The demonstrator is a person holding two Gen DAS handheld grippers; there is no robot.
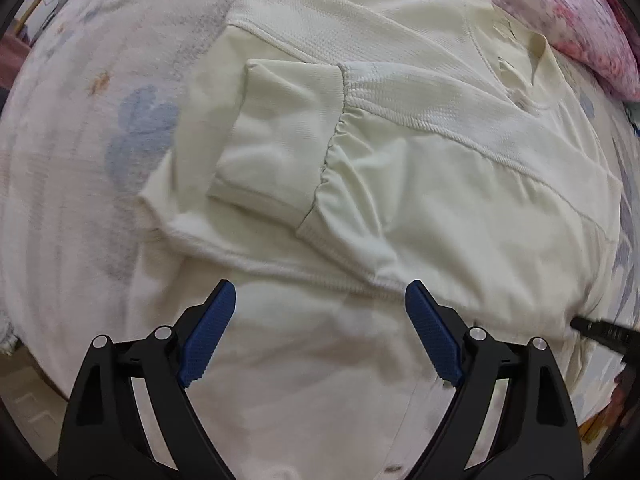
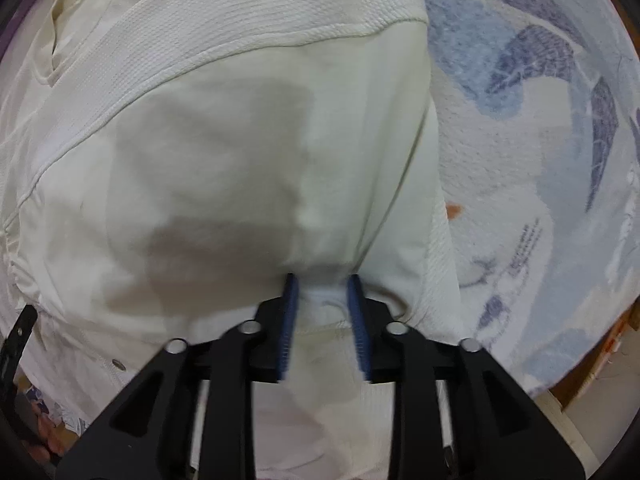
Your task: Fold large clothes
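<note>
**Cream shirt folded on the bed, both tools released**

Cream fabric fills both views: the shirt (image 1: 400, 128) lies flat on the bed, its sides turned in over the body. From your left wrist you see a short sleeve (image 1: 276, 136) folded across the middle, its gathered seam running down beside it, and the collar (image 1: 524, 60) with a button toward the upper right. Your right wrist shows none of that; there you get the textured shoulder panel (image 2: 240, 12) above the smooth front, the shirt's folded right edge, and a small snap near the lower left hem.

Your left tool (image 1: 320, 300) hangs over the lower part of the shirt with its jaws spread wide and nothing between the blue pads (image 1: 208, 336). Your right tool (image 2: 322, 292) stands partly apart, about half way; a fold of the hem sits in the gap, yet the pads (image 2: 289, 320) do not press it, so it grips nothing. A black tip of that tool shows at the right edge of the left view.

Under the shirt is a white bedsheet (image 2: 540, 140) printed with blue leaves; only the right wrist shows that print clearly. A pink floral quilt (image 1: 580, 20) lies beyond the collar, seen only from the left wrist.
</note>
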